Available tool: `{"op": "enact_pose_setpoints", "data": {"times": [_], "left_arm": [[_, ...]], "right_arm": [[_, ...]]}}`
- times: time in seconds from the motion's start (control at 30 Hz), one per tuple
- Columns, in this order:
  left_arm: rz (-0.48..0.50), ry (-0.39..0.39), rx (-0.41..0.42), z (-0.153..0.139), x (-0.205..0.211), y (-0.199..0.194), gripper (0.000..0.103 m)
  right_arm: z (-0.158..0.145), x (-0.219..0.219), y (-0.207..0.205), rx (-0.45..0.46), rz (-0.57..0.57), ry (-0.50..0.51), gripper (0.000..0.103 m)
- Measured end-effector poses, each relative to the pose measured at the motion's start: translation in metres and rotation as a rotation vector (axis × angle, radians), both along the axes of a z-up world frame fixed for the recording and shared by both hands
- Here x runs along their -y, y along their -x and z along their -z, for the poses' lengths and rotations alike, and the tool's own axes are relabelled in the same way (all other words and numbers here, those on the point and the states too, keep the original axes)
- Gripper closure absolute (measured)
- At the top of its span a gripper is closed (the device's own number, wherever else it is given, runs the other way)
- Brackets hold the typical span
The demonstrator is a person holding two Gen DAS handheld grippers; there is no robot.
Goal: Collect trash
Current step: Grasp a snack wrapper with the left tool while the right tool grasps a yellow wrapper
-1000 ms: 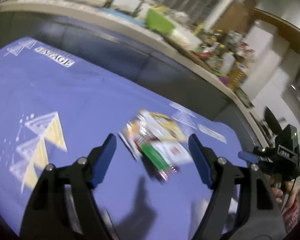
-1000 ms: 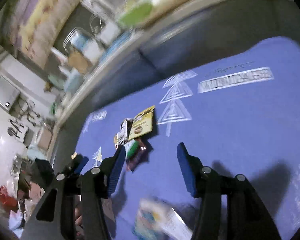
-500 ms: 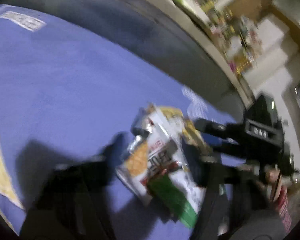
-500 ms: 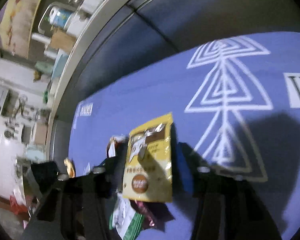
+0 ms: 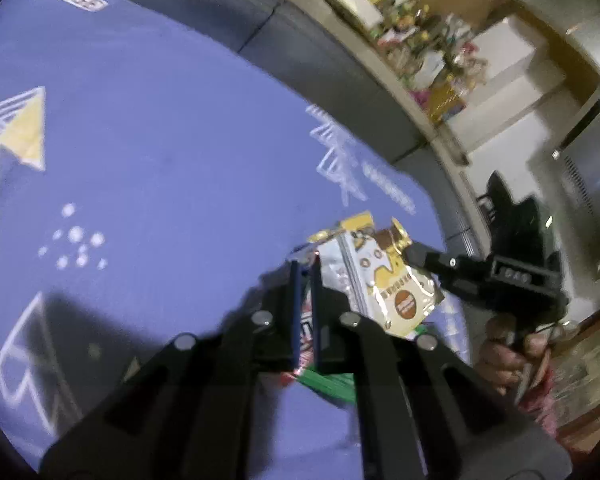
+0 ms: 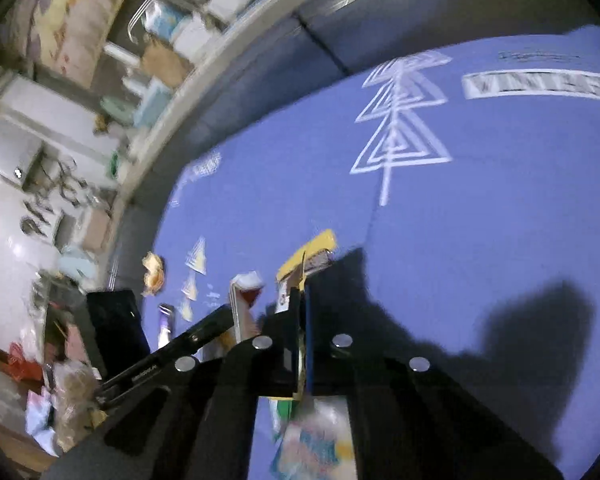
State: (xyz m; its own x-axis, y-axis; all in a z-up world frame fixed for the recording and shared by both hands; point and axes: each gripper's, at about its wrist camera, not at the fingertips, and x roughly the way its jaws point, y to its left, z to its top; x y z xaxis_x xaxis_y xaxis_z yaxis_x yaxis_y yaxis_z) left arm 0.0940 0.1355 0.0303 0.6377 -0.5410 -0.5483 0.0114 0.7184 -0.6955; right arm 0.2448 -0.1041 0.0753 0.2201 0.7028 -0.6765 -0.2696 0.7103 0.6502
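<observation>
A heap of snack wrappers lies on the blue cloth (image 5: 160, 160). My left gripper (image 5: 305, 268) is shut on a silver-and-red wrapper (image 5: 332, 268), edge-on between the blue pads, with a green wrapper (image 5: 328, 382) below it. My right gripper (image 6: 302, 292) is shut on the yellow snack packet (image 6: 312, 246). In the left wrist view that yellow packet (image 5: 396, 288) is pinched at its upper corner by the right gripper (image 5: 410, 254). The left gripper's finger (image 6: 204, 332) shows at the left of the right wrist view.
A crumpled orange wrapper (image 6: 153, 274) and a small purple wrapper (image 6: 165, 326) lie on the cloth (image 6: 480, 220) farther left. A colourful packet (image 6: 320, 440) lies below my right gripper. A cluttered counter (image 5: 420, 52) runs behind the dark table edge.
Both grippers moved down onto the heap and went from open to shut: the left on the silver-and-red wrapper, the right on the yellow packet.
</observation>
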Motion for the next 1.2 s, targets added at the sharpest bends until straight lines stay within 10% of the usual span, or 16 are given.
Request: {"op": "enact_pose_setpoints", "data": {"times": [0.3,0.47,0.63,0.87,1.0,1.07,1.2], "left_arm": [[-0.048,-0.002,0.115,-0.059,0.004,0.038,0.1],[-0.096,-0.179,0.082,-0.058,0.018,0.029,0.096],[-0.121,-0.169,-0.071,-0.021,0.004,0.025,0.055],[-0.062,-0.256,0.004,-0.04,0.039,0.009,0.025],[-0.005,-0.362,-0.006,-0.041,0.066,-0.009,0.025],[-0.003,-0.389,-0.056,-0.029,0.07,-0.021,0.031],[0.016,-0.359,-0.133,-0.011,0.064,-0.034,0.077]], "right_arm": [[-0.035,0.055,0.034,0.075,0.115,-0.101,0.103],[-0.04,0.089,0.049,0.098,0.169,-0.119,0.103],[-0.016,0.129,0.053,0.042,0.292,-0.084,0.103],[0.03,0.138,0.03,-0.205,0.295,-0.146,0.095],[0.041,0.139,0.02,-0.242,0.325,-0.189,0.027],[0.04,0.14,0.018,-0.241,0.339,-0.217,0.022],[0.041,0.135,0.008,-0.252,0.286,-0.183,0.023]]}}
